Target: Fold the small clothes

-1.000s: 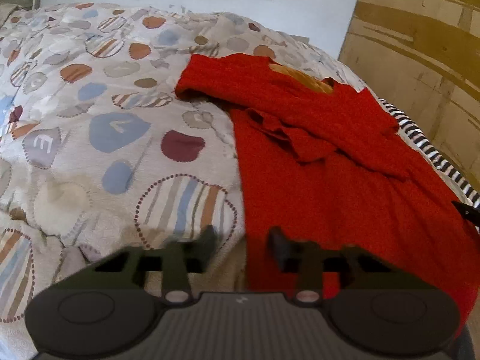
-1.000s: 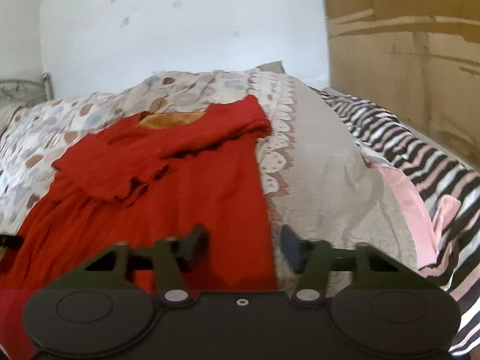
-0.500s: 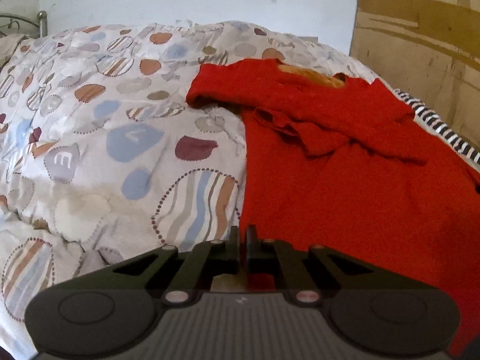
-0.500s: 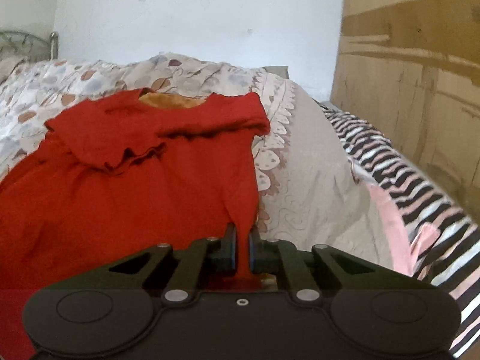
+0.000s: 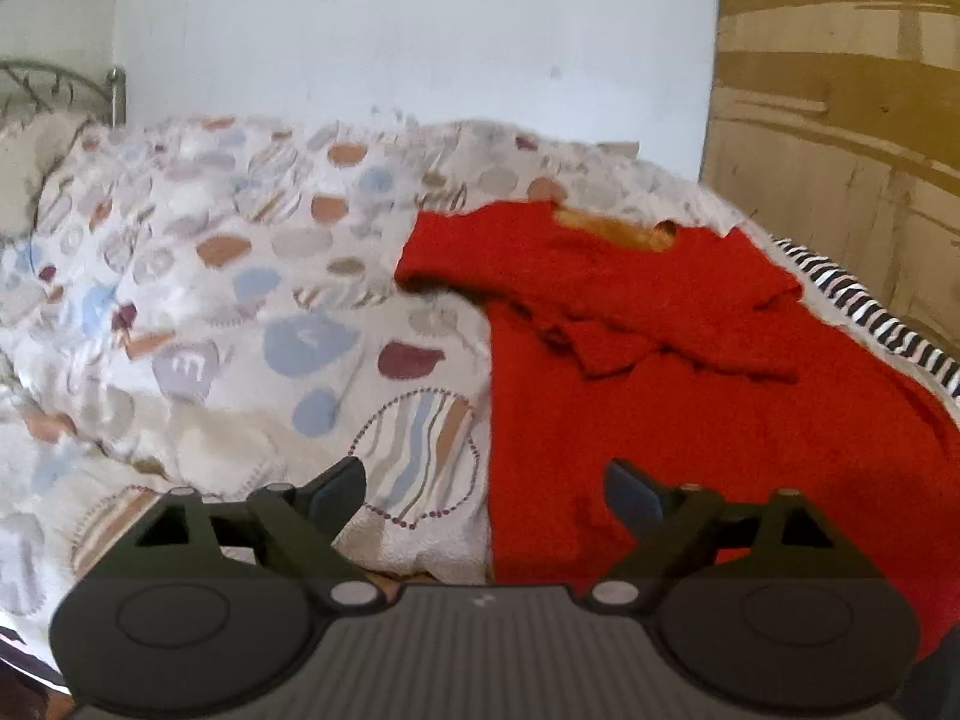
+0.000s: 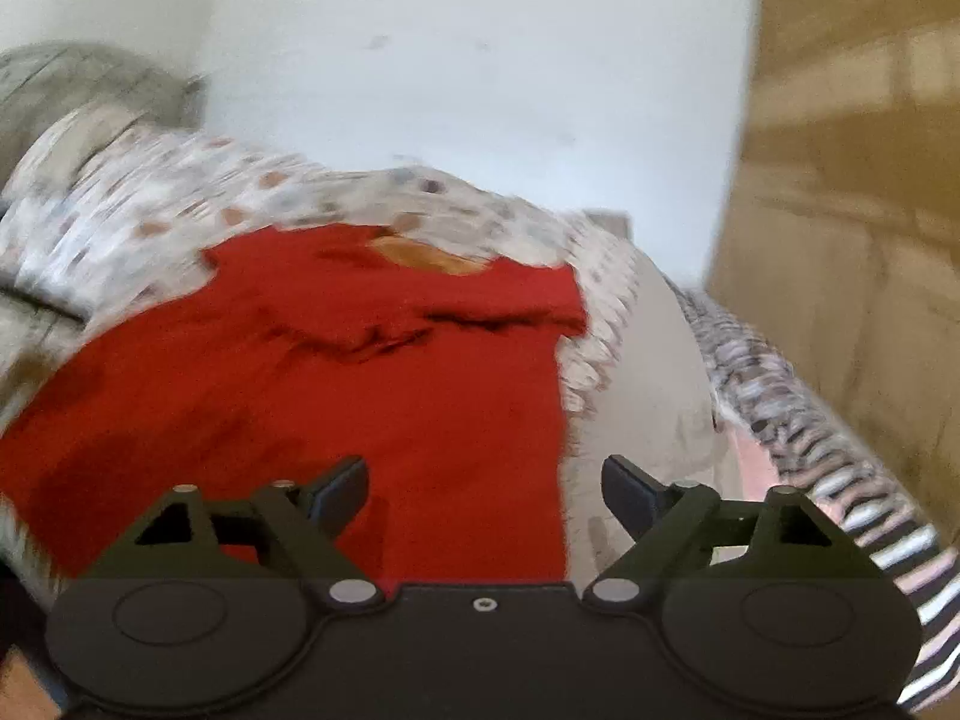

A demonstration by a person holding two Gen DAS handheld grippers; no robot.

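A small red dress [image 5: 690,396] lies spread on the bed, its neckline with an orange lining at the far end and both sleeves folded in over the chest. My left gripper [image 5: 485,489] hovers over the dress's near left edge, jaws opening wide, nothing pinched between its fingers. In the right wrist view the same red dress [image 6: 372,396] fills the left half. My right gripper [image 6: 485,489] hangs above its near right edge, jaws opening as well, the pads off the cloth.
A patterned quilt [image 5: 210,324] with coloured blobs covers the bed on the left. A beige bedspread [image 6: 648,396] and a black-and-white striped cloth [image 6: 840,480] lie to the right. A white wall [image 5: 420,30] and a wooden panel [image 5: 840,120] stand behind.
Both grippers shut on the dress's near hem corners half a second ago, then let go and now stand wide. Both views have pulled back and tilted up; the hem lies flat.
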